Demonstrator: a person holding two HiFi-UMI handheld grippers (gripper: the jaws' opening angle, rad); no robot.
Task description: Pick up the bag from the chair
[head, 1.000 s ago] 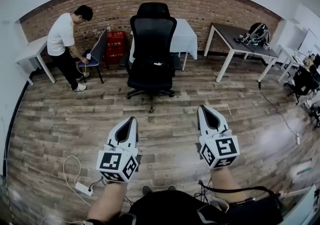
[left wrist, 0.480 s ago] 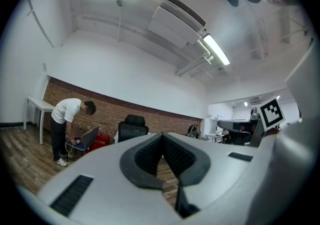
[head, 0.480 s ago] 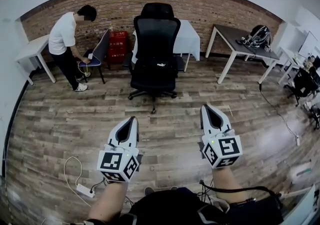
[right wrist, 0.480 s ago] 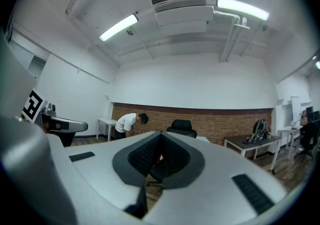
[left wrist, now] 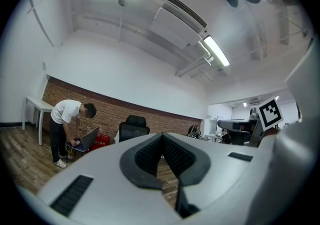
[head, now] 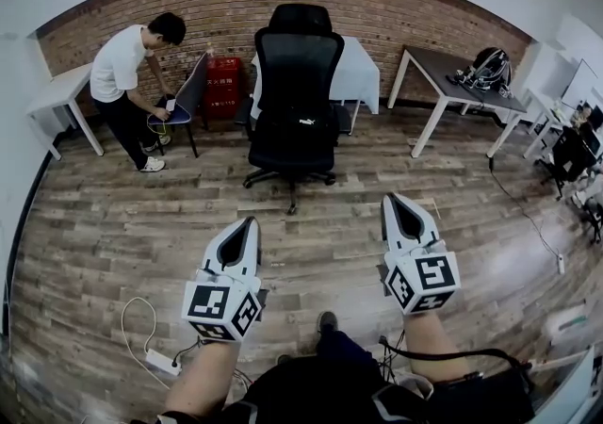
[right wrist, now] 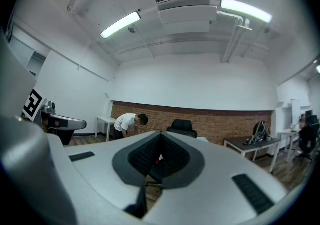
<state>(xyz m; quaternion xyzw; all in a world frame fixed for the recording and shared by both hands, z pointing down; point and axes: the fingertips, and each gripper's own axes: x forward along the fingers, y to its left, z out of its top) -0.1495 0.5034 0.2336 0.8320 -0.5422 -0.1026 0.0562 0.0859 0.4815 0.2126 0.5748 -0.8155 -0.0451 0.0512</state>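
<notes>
A black office chair (head: 300, 64) stands mid-room on the wood floor, facing me. On its seat rests a black bag (head: 294, 133) with a small white logo. My left gripper (head: 249, 226) and right gripper (head: 392, 200) are held side by side well short of the chair, both pointing toward it. Each one is shut with nothing between its jaws. From the left gripper (left wrist: 162, 135) view, the chair (left wrist: 134, 126) shows small, just above the closed jaws. Beyond the right gripper (right wrist: 161, 133), the chair (right wrist: 181, 126) also stands far off.
A person in a white shirt (head: 121, 69) bends over a blue chair (head: 181, 97) at the back left, beside a red crate (head: 220, 83). A white-draped table (head: 360, 73) stands behind the office chair. A dark table (head: 443, 73) holds a backpack (head: 482, 66). A power strip (head: 155, 356) lies by my left foot.
The room has drifted slightly in view as I step forward; a shoe now shows at the bottom. Both grippers stay shut, the right one a little further right.
</notes>
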